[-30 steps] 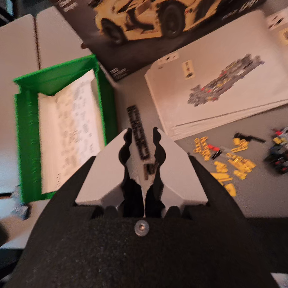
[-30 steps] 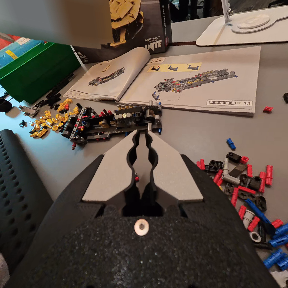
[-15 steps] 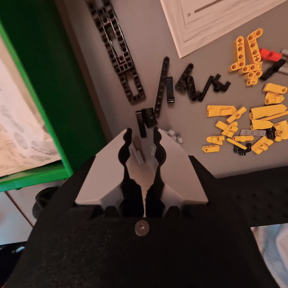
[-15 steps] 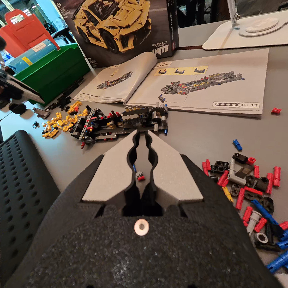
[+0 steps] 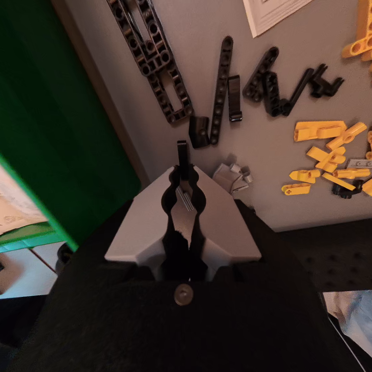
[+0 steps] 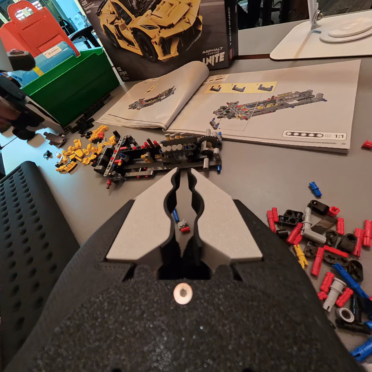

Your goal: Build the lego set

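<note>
My left gripper (image 5: 184,170) is low over the grey table, and its tips are closed on a small black bar piece (image 5: 182,153) that sticks out ahead of them. A small grey ribbed piece (image 5: 186,198) lies on the table under the jaws. My right gripper (image 6: 184,172) is almost shut and empty, just in front of the part-built car chassis (image 6: 161,153). The left gripper also shows in the right wrist view (image 6: 26,116), at the far left by the green bin (image 6: 70,90).
Black beams and a long frame (image 5: 161,70), grey pieces (image 5: 231,177) and yellow pieces (image 5: 326,157) lie around the left gripper. The green bin (image 5: 50,120) is close on its left. The open instruction book (image 6: 261,104), the set's box (image 6: 161,30) and a pile of red, blue and black pins (image 6: 322,241) surround the right gripper. About 50 cm separates my left fingertips from my right.
My left gripper dropped from high above the table to the black pieces and narrowed its jaws onto the small black bar. The right gripper shifted only slightly.
</note>
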`<state>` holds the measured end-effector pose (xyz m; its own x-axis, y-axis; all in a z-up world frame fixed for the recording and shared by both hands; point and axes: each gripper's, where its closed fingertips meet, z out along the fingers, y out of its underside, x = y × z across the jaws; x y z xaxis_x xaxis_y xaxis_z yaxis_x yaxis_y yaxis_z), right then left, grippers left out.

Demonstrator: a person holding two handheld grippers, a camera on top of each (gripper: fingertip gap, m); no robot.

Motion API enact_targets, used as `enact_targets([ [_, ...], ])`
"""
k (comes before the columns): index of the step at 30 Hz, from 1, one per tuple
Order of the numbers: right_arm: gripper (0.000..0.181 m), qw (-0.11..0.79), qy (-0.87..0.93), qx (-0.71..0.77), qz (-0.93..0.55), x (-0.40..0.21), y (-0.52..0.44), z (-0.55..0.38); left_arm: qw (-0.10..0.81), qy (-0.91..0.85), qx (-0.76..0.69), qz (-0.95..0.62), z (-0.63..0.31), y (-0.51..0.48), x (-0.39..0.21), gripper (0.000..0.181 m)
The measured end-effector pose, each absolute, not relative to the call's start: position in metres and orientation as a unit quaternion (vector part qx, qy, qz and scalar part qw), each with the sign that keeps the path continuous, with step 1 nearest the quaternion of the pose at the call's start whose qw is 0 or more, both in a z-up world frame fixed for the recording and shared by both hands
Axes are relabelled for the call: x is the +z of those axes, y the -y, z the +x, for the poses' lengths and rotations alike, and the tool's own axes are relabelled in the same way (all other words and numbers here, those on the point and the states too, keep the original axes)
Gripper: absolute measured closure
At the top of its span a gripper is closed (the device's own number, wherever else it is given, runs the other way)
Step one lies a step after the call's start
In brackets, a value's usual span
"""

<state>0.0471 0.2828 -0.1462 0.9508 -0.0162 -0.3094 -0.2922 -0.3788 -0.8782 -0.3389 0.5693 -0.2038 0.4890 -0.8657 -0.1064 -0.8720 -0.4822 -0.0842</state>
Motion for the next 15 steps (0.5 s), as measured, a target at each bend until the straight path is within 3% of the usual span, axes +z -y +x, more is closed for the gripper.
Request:
enact_targets([
  [4, 0.176, 0.549, -0.088, 0.126, -0.821, -0.146, -0.284, 0.044, 0.122, -0.54, 0.007, -0.833, -0.305, -0.578, -0.153, 0.175],
  [8, 0.177, 0.548, -0.069, 0.11, -0.827, -0.146, -0.286, 0.039, 0.182, -0.646, -0.138, -0.728, -0.177, -0.54, -0.076, 0.175],
  [11, 0.177, 0.551, -0.054, 0.097, -0.827, -0.145, -0.285, 0.036, 0.149, -0.745, -0.206, -0.617, -0.076, -0.485, -0.054, 0.175],
  [15, 0.177, 0.553, -0.037, 0.087, -0.828, -0.144, -0.285, 0.031, 0.047, -0.828, -0.235, -0.507, 0.04, -0.411, -0.083, 0.175],
])
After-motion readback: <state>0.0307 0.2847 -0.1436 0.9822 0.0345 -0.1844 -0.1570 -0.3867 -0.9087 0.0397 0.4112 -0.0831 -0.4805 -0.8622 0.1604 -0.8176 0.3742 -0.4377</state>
